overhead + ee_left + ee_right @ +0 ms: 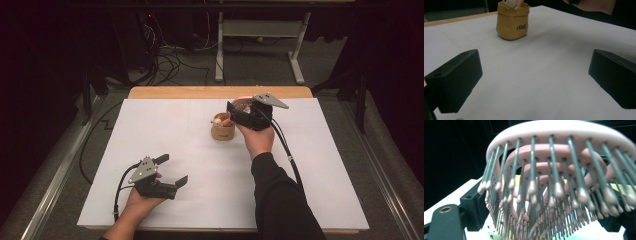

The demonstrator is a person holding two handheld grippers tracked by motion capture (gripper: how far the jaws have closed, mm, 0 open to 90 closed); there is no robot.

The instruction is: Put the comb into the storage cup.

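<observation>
Right gripper view: pink vented bristly hairbrush [564,150].

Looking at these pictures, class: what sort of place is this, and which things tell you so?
Probably a lab or workshop set up for recording, not a home. A white board covers a wooden table, cables tangle on the grey carpet behind, and a bare metal desk frame stands against dark surroundings.

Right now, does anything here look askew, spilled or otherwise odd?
Nothing spilled or damaged. The tan pouch stands upright on the white sheet with a pale ball at its mouth. The pink brush sits bristles-down between the right tongs, above the pouch. The left tongs are open with nothing between them.
</observation>
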